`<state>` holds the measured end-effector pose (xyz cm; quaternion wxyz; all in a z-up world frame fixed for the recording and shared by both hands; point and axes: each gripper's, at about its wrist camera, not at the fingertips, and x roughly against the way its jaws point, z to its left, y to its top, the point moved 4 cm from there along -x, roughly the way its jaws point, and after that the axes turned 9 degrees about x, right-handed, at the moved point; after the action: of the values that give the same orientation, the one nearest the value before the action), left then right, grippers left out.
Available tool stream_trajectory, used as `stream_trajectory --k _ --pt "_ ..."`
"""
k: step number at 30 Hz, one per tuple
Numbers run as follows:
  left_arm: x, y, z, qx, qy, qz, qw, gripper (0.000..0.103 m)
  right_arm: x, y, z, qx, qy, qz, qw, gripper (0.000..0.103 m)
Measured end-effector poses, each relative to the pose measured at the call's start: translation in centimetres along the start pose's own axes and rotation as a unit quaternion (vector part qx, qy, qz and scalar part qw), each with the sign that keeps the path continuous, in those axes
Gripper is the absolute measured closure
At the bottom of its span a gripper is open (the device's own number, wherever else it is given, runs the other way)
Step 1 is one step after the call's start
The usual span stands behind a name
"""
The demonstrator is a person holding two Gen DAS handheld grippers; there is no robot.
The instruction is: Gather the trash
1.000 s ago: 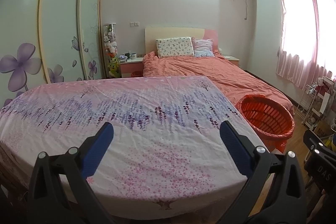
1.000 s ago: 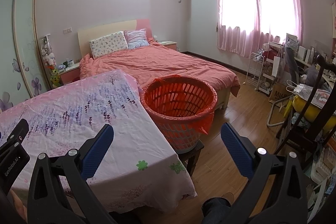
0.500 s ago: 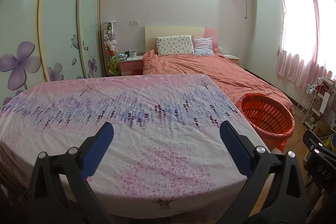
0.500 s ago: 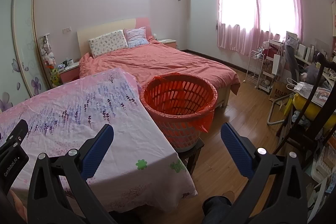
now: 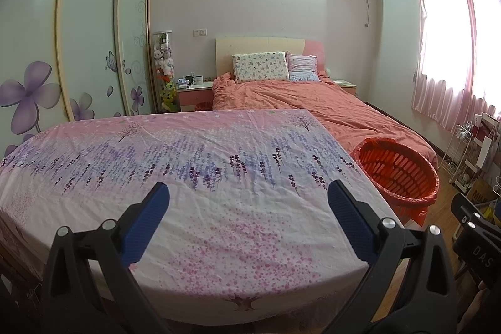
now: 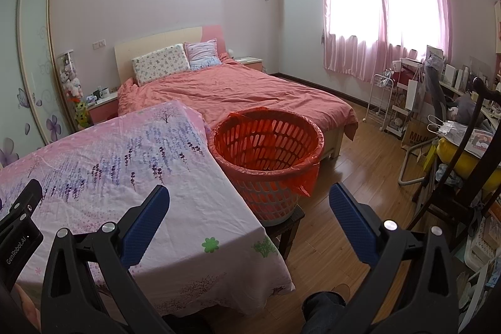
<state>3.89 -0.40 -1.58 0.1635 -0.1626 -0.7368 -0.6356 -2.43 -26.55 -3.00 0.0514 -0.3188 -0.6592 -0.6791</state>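
- We see no trash on the cloth-covered bench (image 5: pixel 219 177) in either view, so how it will handle and where to grip it we cannot yet judge.
- The orange-lined basket (image 6: pixel 267 158), on a low stool just beside the bench's right edge, looks empty and light.
- Left gripper (image 5: pixel 247 196) and right gripper (image 6: pixel 249 197): jaws spread wide, holding nothing.
- The bed (image 6: pixel 238 93) lies beyond.
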Motion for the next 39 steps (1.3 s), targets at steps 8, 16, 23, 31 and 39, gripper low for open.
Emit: stream_trajectory --k 8,16,23,31,39 --pt "-0.01 0.05 -0.02 0.0 0.0 0.0 1.0 0.004 0.0 -0.07 -0.02 0.0 0.0 0.001 1.0 0.002" --pt "-0.02 0.07 -0.01 0.0 0.0 0.0 1.0 0.004 -0.09 -0.34 0.09 0.0 0.0 0.002 1.0 0.002" --pt "-0.04 0.12 0.0 0.0 0.0 0.0 1.0 0.004 -0.14 -0.43 0.09 0.0 0.001 0.003 1.0 0.002" --pt "-0.05 0.14 0.01 0.0 0.0 0.001 1.0 0.004 -0.14 -0.4 0.1 0.0 0.001 0.003 1.0 0.002" --pt "-0.07 0.18 0.03 0.0 0.0 0.001 1.0 0.004 -0.12 -0.42 0.11 0.0 0.0 0.003 1.0 0.002"
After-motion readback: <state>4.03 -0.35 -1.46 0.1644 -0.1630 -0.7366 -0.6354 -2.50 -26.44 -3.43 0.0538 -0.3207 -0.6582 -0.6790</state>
